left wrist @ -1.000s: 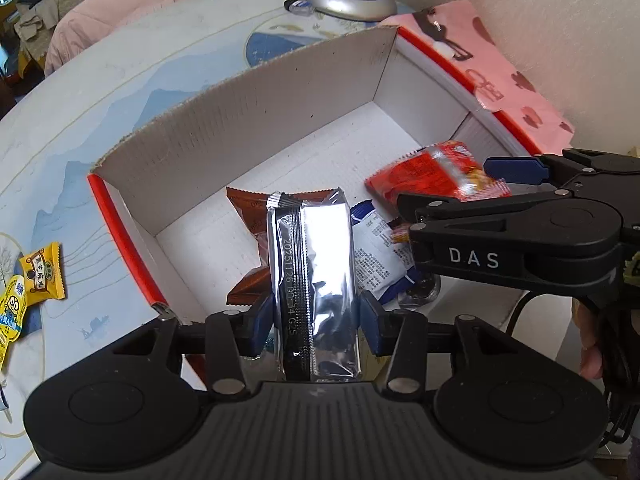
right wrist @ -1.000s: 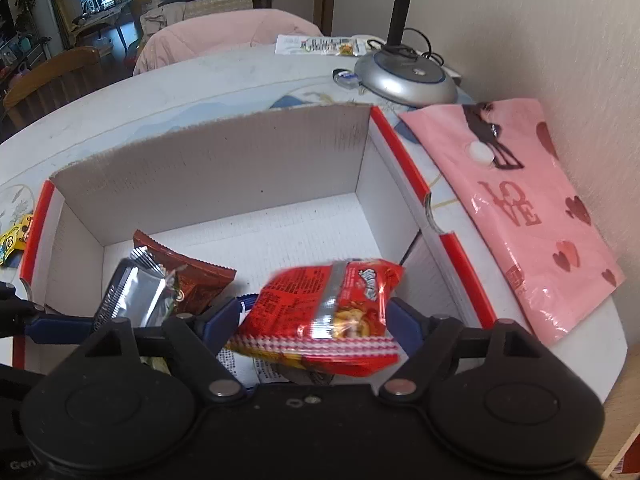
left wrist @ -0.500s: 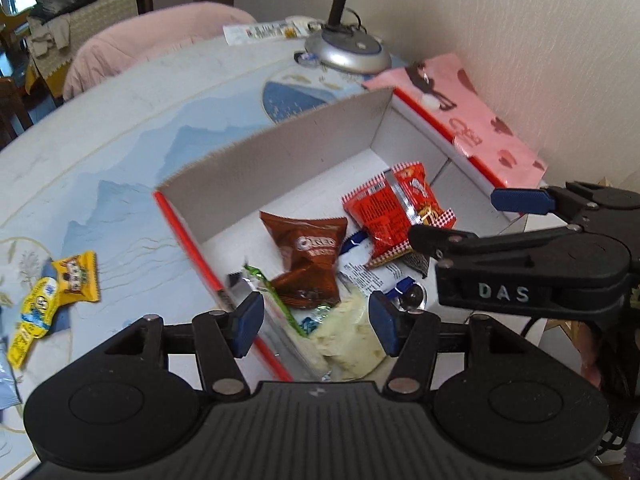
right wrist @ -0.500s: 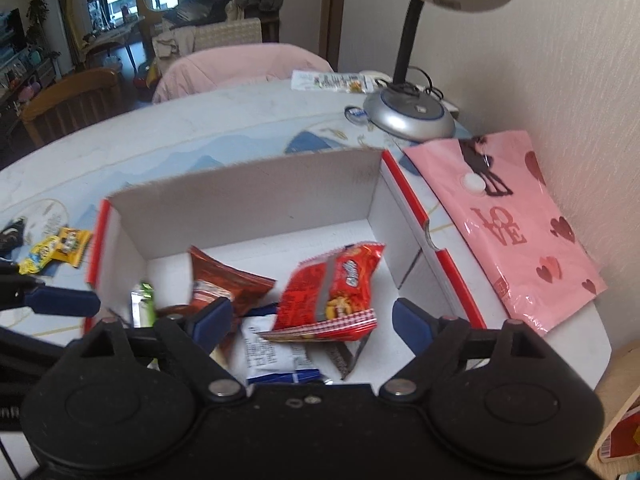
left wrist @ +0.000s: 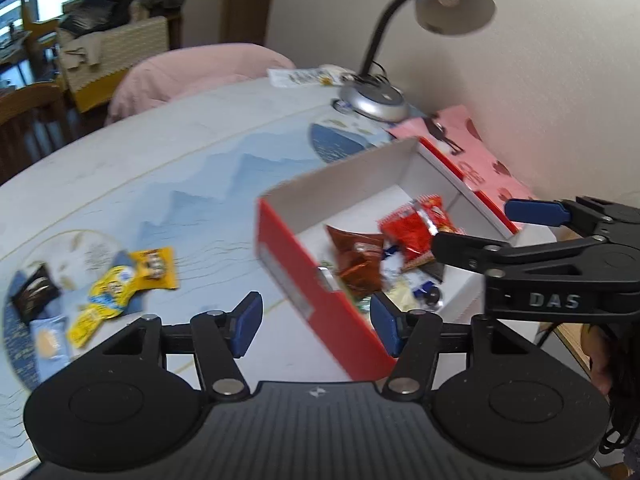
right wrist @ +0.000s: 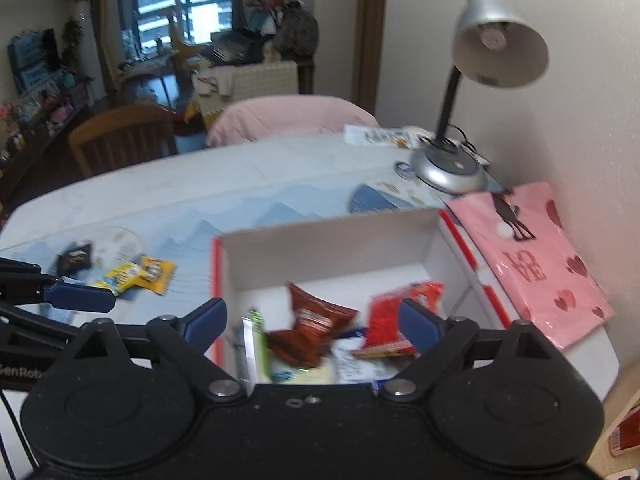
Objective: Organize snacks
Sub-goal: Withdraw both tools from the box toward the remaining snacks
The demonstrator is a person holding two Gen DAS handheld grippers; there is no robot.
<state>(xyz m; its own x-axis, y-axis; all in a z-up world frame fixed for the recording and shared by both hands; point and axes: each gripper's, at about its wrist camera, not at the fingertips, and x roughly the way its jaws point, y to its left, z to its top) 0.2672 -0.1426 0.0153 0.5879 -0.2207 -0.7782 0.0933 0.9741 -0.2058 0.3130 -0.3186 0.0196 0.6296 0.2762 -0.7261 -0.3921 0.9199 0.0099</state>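
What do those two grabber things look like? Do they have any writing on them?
Both are black plastic. The left gripper has blue pads on its fingertips, two round discs on its body and a ribbed middle. The right gripper looks the same, with blue pads on its fingertips, and from the side it shows the letters DAS. A thin black cable hangs below it.

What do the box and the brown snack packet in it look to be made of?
The box: cardboard, matte white inside, red outside; stiff thin flat walls. The brown snack packet: thin plastic or foil film, probably; it looks crinkled and glossy, though blurred.
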